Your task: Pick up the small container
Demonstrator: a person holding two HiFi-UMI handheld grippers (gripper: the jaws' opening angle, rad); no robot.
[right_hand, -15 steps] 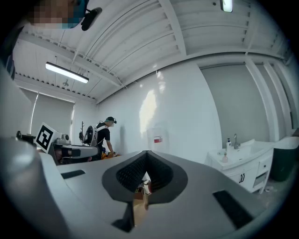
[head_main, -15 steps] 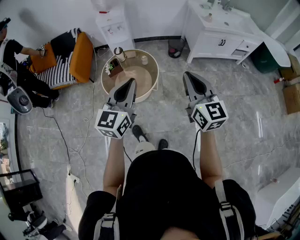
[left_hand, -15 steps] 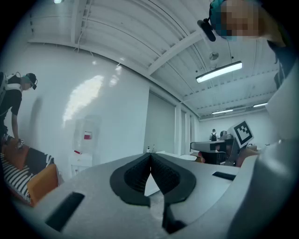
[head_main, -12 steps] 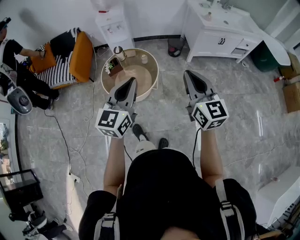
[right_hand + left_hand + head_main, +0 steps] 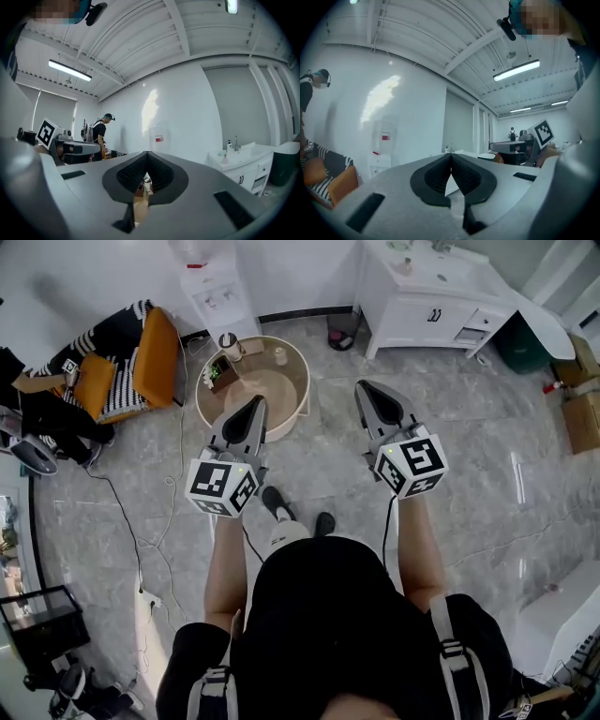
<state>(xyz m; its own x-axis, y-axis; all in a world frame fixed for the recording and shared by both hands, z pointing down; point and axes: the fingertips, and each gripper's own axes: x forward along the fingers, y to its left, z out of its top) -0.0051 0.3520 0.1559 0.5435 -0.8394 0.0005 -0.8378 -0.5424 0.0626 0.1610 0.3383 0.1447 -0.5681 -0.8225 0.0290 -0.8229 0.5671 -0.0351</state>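
Observation:
A round wooden table [image 5: 281,409] stands on the grey tiled floor ahead of me. On its far side are a small pale container [image 5: 279,356], a dark-lidded jar [image 5: 228,341] and a box with green contents [image 5: 219,373]. My left gripper [image 5: 255,401] is held level over the table's near edge, its jaws shut with nothing between them [image 5: 451,155]. My right gripper [image 5: 364,386] hovers to the right of the table, also shut and empty [image 5: 147,153]. Under its closed tips, the right gripper view shows a bit of the table [image 5: 139,206].
An orange and striped chair [image 5: 141,362] and a seated person [image 5: 42,404] are at the left. A water dispenser [image 5: 202,282] stands behind the table, a white vanity cabinet [image 5: 422,301] at the back right. Cables [image 5: 173,484] trail over the floor. Cardboard boxes [image 5: 586,418] lie far right.
The head view has shifted slightly: both grippers and the table sit a little higher and further left in the picture. The person at the left has changed posture. Both grippers stay shut.

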